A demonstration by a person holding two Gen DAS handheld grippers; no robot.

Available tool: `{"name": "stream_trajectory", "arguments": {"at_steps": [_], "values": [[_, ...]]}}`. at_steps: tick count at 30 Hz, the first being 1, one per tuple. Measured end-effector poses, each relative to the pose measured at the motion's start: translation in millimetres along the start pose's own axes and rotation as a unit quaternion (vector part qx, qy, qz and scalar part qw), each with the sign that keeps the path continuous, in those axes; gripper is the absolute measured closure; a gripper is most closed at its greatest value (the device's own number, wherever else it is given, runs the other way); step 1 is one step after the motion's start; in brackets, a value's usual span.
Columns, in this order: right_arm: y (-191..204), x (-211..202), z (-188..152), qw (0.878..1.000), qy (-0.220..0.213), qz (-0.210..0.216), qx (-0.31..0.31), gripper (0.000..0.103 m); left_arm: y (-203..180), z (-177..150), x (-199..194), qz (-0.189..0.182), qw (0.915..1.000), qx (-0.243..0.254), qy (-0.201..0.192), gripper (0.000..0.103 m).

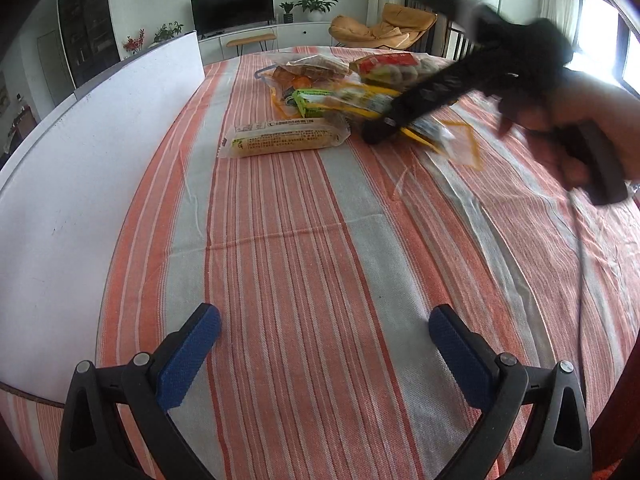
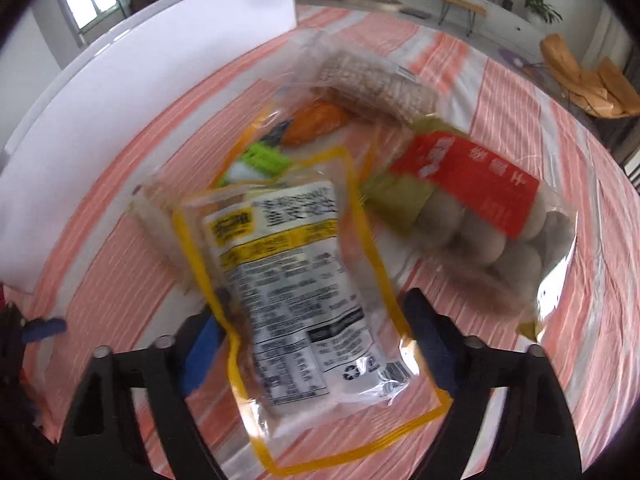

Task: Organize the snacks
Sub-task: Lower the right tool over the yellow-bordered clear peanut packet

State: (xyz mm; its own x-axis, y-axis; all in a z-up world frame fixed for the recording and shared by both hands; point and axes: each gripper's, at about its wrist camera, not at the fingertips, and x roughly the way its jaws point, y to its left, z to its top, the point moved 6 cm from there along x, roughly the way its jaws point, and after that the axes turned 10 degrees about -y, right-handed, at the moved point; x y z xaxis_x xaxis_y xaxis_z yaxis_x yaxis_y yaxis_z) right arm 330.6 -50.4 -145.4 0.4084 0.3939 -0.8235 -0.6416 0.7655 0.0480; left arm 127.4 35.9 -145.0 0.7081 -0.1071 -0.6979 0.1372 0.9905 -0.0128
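Observation:
A pile of snack packets lies on the striped tablecloth (image 1: pixel 304 216). My right gripper (image 2: pixel 316 328) is open, its fingers on either side of a yellow-edged clear packet (image 2: pixel 296 280) with a white label; the view is blurred. In the left wrist view the right gripper (image 1: pixel 380 128) reaches down onto that packet (image 1: pixel 436 132). Beside it lie a red-labelled bag of round snacks (image 2: pixel 476 200), a brown wafer pack (image 2: pixel 372 84) and a long pale yellow packet (image 1: pixel 280 140). My left gripper (image 1: pixel 324 340) is open and empty, low over the near cloth.
A white board (image 1: pixel 80 152) stands upright along the left side of the table. Small orange (image 2: pixel 316 120) and green (image 2: pixel 264 156) packets lie in the pile. A cable (image 1: pixel 580 248) hangs from the right gripper. Behind the table are a TV unit and an orange chair.

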Motion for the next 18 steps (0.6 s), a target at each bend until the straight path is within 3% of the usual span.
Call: {"name": "stream_trajectory", "arguments": {"at_steps": [3,7,13,15,18], "values": [[5,-19,-26,0.999,0.010,0.000,0.035,0.027,0,0,0,0.000,1.0000,0.000,0.000,0.000],[-11,-58,-78,0.993,-0.009,-0.045,0.110,0.027,0,0,0,0.000,1.0000,0.000,0.000,0.000],[-73,-113,-142,0.961,-0.057,-0.197,0.186,0.031,0,0,0,0.000,1.0000,0.000,0.000,0.000],[-91,-121,-151,0.951,-0.073,-0.230,0.193,0.026,0,0,0,0.000,1.0000,0.000,0.000,0.000],[-101,-119,-158,0.947,-0.083,-0.228,0.213,0.016,0,0,0,0.000,1.0000,0.000,0.000,0.000]]}}
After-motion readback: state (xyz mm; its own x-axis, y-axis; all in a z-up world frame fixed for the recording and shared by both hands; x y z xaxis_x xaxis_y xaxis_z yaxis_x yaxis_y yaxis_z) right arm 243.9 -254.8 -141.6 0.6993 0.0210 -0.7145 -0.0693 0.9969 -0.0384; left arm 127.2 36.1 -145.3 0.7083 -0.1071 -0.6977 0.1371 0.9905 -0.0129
